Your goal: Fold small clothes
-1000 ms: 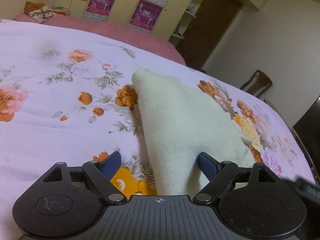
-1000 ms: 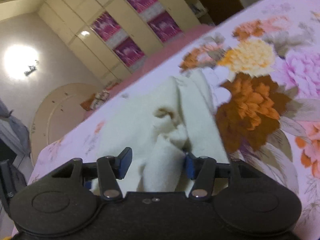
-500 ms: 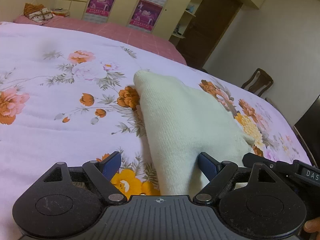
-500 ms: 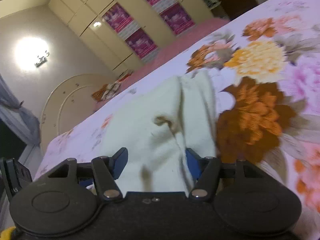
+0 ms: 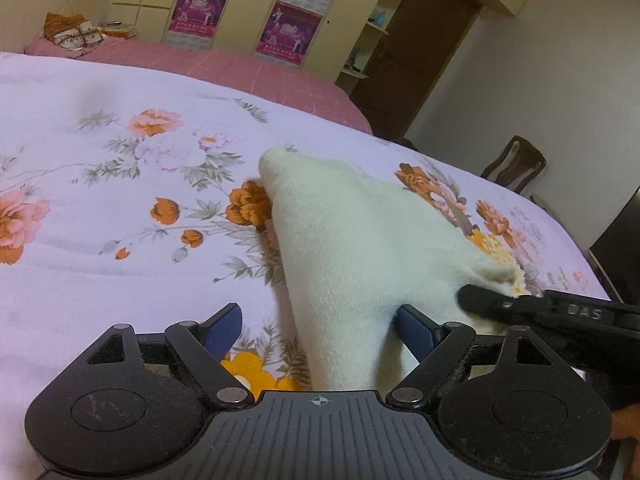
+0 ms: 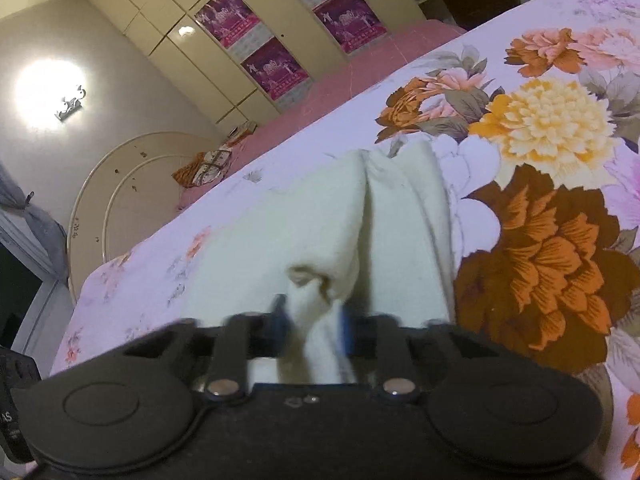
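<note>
A small cream knit garment [image 5: 360, 240] lies on the floral bedspread [image 5: 120, 200]. My left gripper [image 5: 320, 324] is open, its blue pads wide apart, with the garment's near end between them and against the right pad. In the right wrist view the garment [image 6: 320, 220] runs away from me with a crease down its middle. My right gripper [image 6: 314, 322] is shut on a bunched near corner of it; the fingers are motion-blurred. The right gripper also shows in the left wrist view [image 5: 520, 304] at the garment's right corner.
The bed's pink sheet [image 5: 240, 64] runs to a wardrobe wall with purple posters [image 5: 288, 28]. A folded orange cloth [image 5: 72, 32] lies at the headboard end. A wooden chair [image 5: 516, 164] and dark door [image 5: 420, 40] stand beyond the bed's far edge.
My right gripper has closed from open onto the garment's corner and has come into the left wrist view. The left gripper stayed open and nearly still.
</note>
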